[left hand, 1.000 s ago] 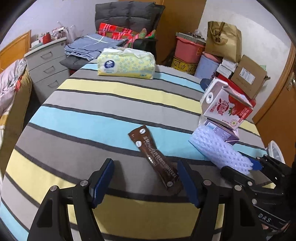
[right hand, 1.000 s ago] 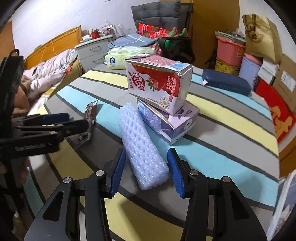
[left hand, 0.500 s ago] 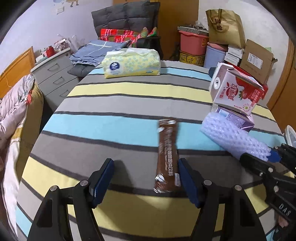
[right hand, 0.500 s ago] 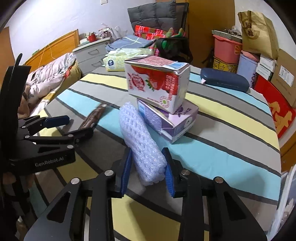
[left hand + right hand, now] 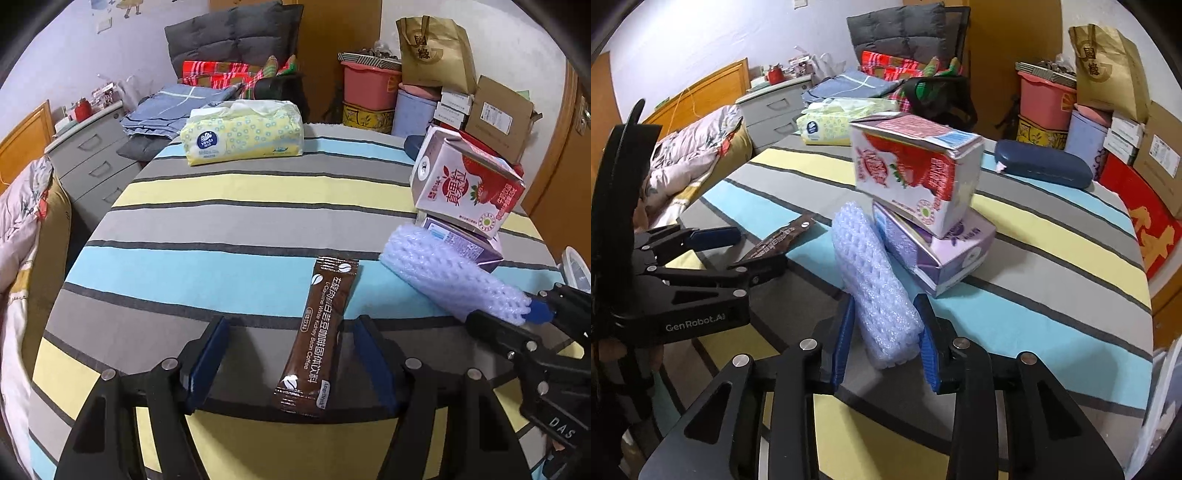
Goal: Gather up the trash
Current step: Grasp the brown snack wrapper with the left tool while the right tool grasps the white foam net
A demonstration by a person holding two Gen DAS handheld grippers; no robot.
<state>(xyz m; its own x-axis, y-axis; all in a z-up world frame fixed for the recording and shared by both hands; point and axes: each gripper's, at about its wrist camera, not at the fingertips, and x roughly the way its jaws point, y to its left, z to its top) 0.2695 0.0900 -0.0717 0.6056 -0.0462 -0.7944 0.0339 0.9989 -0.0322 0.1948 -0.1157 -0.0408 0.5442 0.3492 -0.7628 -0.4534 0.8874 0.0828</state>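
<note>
A brown coffee sachet [image 5: 320, 334] lies flat on the striped table [image 5: 221, 229], between the fingers of my open left gripper [image 5: 291, 360]; the sachet also shows in the right wrist view [image 5: 783, 242]. My right gripper [image 5: 884, 341] is shut on the near end of a white foam net roll [image 5: 875, 288], which leans against a purple carton [image 5: 942, 251]. A red strawberry milk carton [image 5: 916, 177] rests on top of the purple one. In the left wrist view the roll [image 5: 450, 275] and the right gripper [image 5: 532, 321] are at the right.
A yellow tissue pack [image 5: 242, 133] lies at the table's far side. A dark blue case [image 5: 1043, 168] lies at the far right. Boxes, bins and a paper bag [image 5: 436, 55] stand behind the table; a bed [image 5: 690, 158] and drawers [image 5: 88, 158] are to the left.
My left gripper has swung round so the sachet now lies lengthwise between its fingers. My right gripper has closed from open onto the end of the foam roll.
</note>
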